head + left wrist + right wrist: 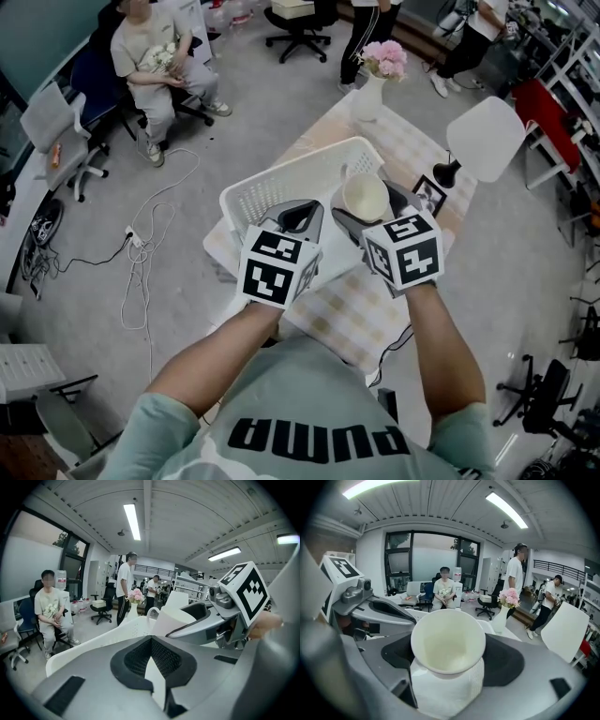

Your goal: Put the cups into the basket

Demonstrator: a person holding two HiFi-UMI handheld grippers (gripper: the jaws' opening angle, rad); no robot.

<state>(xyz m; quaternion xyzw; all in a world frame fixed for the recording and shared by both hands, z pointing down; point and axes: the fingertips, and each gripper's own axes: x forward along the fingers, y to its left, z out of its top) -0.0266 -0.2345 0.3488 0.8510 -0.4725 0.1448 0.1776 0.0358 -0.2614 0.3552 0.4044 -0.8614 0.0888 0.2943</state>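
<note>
Got the cup (365, 196) pinched upright in the right gripper (367, 210) over the basket (258, 201), left gripper (302, 218) closed on nothing right alongside, so could easily knock it crooked or drop it onto the rim.

- A white vase (367, 97) with pink flowers (386, 56) stands at the far end of the worktop (352, 319), which has a checked cloth on it.
- A white chair (486, 139) is just beside the worktop, on the right.
- A person (150, 52) sits far off on the left.
- Wires (136, 242) lie on the grey floor (262, 103).
- A black office chair (298, 28) stands at the back.
</note>
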